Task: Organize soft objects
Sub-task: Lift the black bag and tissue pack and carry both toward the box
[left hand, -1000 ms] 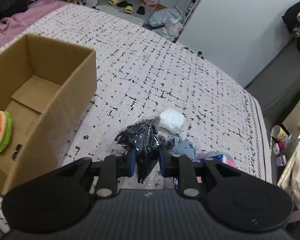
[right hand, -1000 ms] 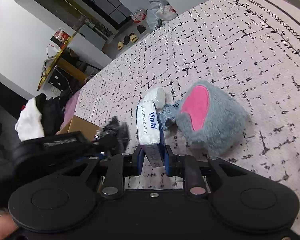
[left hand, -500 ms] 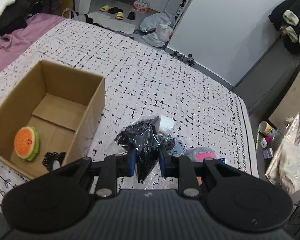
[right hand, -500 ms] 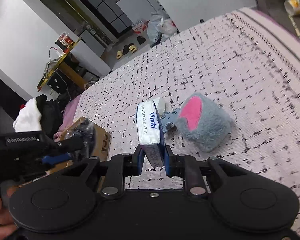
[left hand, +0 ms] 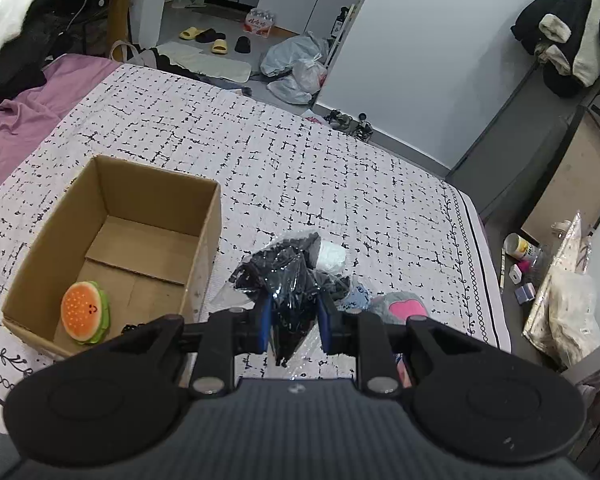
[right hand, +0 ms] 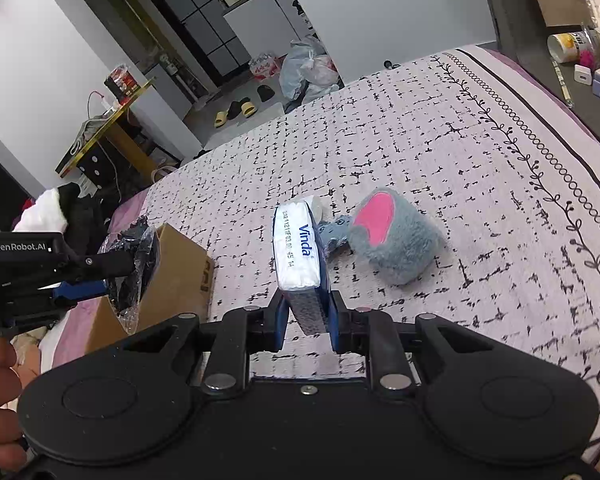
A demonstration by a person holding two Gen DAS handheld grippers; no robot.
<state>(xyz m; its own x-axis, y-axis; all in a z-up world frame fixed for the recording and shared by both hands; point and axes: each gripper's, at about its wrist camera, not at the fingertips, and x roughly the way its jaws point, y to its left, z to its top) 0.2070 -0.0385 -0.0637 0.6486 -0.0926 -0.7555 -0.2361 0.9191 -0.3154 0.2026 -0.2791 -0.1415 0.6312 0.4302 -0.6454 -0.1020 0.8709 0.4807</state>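
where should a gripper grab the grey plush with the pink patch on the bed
Take the grey plush across its rounded furry body, coming from above. It lies free on the bedspread, with bare cover on its right and near sides. Its left end touches a small blue-grey item, so keep the fingers off that end.

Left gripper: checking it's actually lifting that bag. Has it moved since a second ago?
Yes. The left gripper has risen from the bedspread; the cardboard box looks smaller, lower.

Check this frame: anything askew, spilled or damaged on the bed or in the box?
Nothing stands out. The cardboard box sits upright with a burger plush inside, the grey plush lies on the bedspread, and each gripper firmly holds its item: black bagged bundle left, tissue pack right.
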